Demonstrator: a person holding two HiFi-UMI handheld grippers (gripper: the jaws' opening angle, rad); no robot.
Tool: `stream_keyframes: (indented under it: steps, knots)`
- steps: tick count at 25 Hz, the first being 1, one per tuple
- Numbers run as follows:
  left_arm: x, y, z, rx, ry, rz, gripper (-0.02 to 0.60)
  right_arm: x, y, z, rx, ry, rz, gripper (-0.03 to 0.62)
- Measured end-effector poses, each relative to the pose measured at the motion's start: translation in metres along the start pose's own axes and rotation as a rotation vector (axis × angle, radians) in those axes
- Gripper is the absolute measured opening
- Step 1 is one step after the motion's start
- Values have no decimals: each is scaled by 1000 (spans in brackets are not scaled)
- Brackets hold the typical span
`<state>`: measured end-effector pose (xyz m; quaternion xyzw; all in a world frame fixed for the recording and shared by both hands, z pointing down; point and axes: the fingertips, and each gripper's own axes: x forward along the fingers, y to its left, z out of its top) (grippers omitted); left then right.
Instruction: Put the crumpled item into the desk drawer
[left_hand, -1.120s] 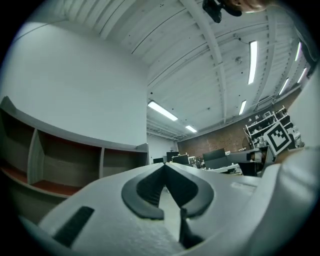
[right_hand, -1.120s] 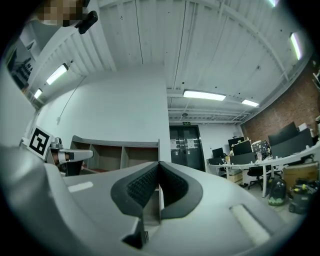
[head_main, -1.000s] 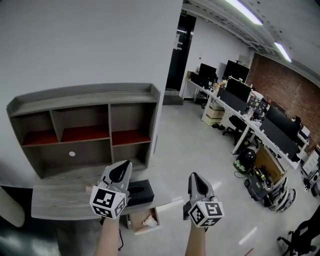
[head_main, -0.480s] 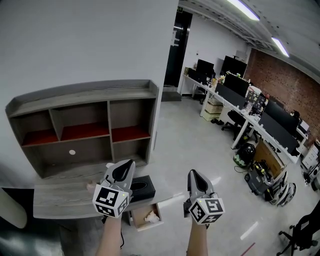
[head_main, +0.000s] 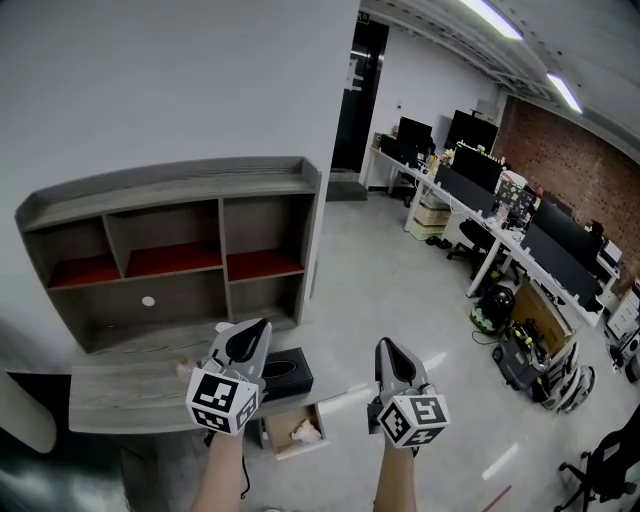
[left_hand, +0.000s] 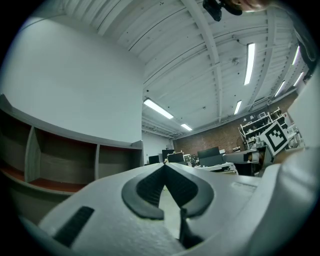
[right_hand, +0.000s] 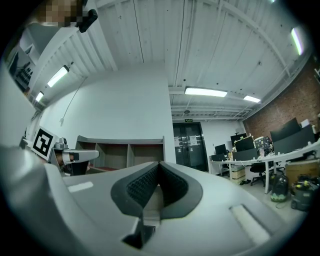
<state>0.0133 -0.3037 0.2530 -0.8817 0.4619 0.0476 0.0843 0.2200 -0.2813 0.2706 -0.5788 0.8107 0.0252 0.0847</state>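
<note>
A crumpled white item (head_main: 304, 431) lies inside the open desk drawer (head_main: 276, 441), which sticks out below the grey wooden desk (head_main: 120, 396). My left gripper (head_main: 261, 327) hovers over the desk's right end, above the drawer and beside a black tissue box (head_main: 286, 371). Its jaws are shut with nothing between them, and the tips meet in the left gripper view (left_hand: 163, 165). My right gripper (head_main: 385, 346) is held over the floor to the right of the desk, also shut and empty (right_hand: 159, 163).
A grey shelf unit (head_main: 170, 250) with red-lined compartments stands on the desk against the white wall. A small white round thing (head_main: 148, 301) sits in its lower bay. Office desks with monitors (head_main: 480, 180), chairs and bags fill the room to the right.
Only the head view has drifted slightly. Both grippers stay shut in the same places, and the drawer stays open with the crumpled item inside.
</note>
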Motion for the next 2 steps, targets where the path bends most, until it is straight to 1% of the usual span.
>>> stream_keyframes:
  steps: [2]
  knots:
    - [-1, -3, 2, 0, 3, 1, 2, -3, -1, 2, 1, 1, 2, 11]
